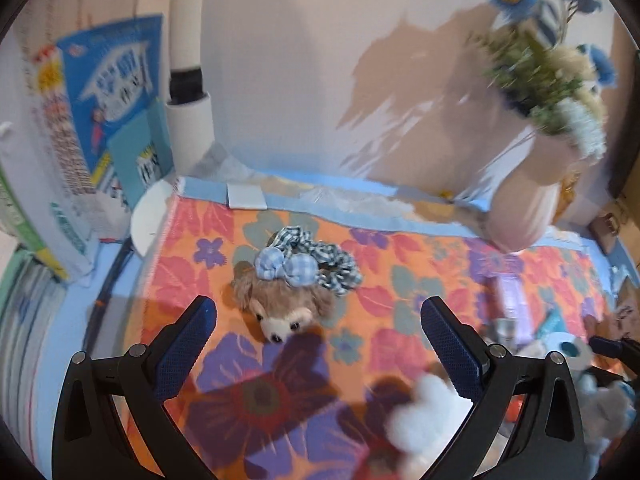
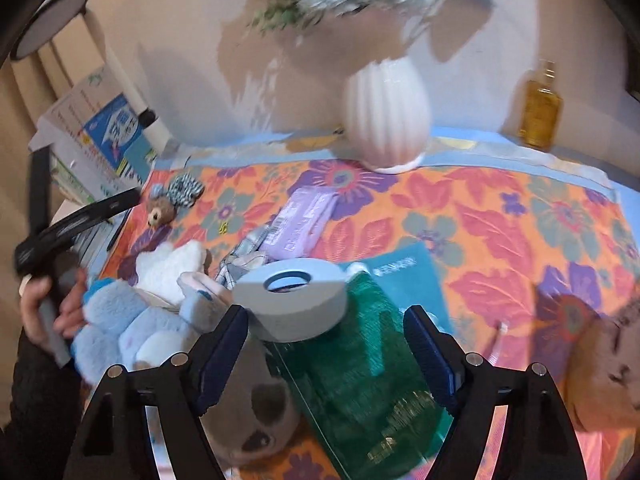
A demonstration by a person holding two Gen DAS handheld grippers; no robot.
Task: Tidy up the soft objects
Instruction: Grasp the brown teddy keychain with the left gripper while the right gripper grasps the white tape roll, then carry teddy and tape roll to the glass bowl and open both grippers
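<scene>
In the left wrist view a small brown bear head (image 1: 280, 314) with a blue bow lies on the floral cloth (image 1: 400, 264), and a gingham scrunchie (image 1: 332, 258) lies just behind it. My left gripper (image 1: 319, 308) is open, its fingers on either side of the bear and nothing pressed. A white plush (image 1: 424, 412) lies near its right finger. My right gripper (image 2: 327, 316) is open over a grey tape roll (image 2: 294, 300) and a green bag (image 2: 360, 368). To its left are a blue plush (image 2: 132, 328), a white star plush (image 2: 168, 268) and a grey koala plush (image 2: 256, 420).
A white ribbed vase (image 2: 386, 120) with flowers and an amber bottle (image 2: 540, 108) stand at the back by the wall. A purple pack (image 2: 304, 220) and a teal book (image 2: 404, 276) lie mid-cloth. Books (image 1: 116, 112) lean at the left. A brown plush (image 2: 608, 360) lies at the right edge.
</scene>
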